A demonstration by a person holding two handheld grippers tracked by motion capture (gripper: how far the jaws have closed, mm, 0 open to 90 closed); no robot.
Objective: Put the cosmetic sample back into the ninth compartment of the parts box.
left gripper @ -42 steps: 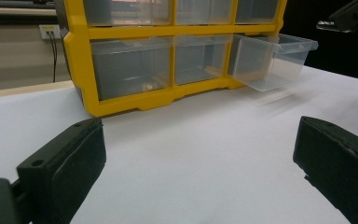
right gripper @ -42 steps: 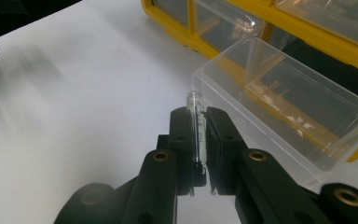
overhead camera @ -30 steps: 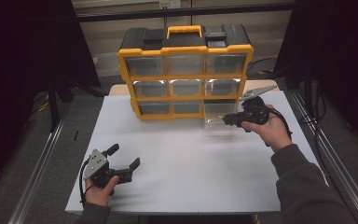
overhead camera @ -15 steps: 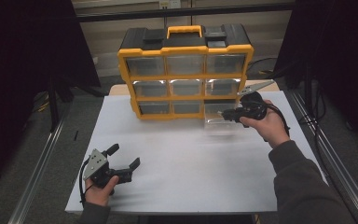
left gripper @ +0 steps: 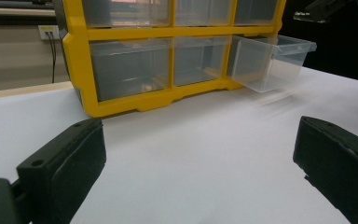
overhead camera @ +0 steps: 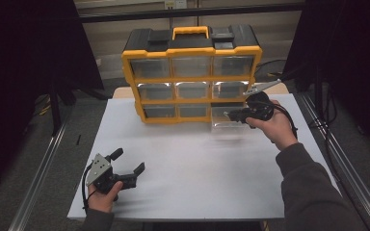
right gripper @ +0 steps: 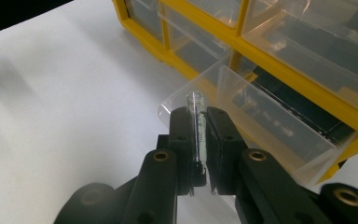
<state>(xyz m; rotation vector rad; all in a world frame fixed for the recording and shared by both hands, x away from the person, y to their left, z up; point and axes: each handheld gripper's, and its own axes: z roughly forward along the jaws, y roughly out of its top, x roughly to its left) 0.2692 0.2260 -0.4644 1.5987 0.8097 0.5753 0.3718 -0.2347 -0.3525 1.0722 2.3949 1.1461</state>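
Observation:
A yellow and black drawer cabinet (overhead camera: 191,77) stands at the back of the white table (overhead camera: 197,178). Its bottom-right clear drawer (overhead camera: 224,122) sticks out toward me and looks empty. My right gripper (overhead camera: 232,115) is shut on that drawer's front lip. In the right gripper view the jaws (right gripper: 197,121) pinch the clear lip, with the drawer (right gripper: 270,126) and the yellow frame (right gripper: 354,119) behind. My left gripper (overhead camera: 128,160) rests open at the near left of the table, far from the cabinet. The left gripper view has its wide-apart jaws (left gripper: 200,158) facing the cabinet (left gripper: 135,100) and the protruding drawer (left gripper: 270,60).
The other clear drawers are pushed in. A metal rail (overhead camera: 43,163) runs along the floor to the left, and another rail (overhead camera: 337,159) runs to the right. Black curtains hang on both sides. A cable (overhead camera: 84,192) trails from the left gripper.
My right gripper has shifted a little toward the cabinet, carrying the drawer's lip with it. The left gripper has stayed put.

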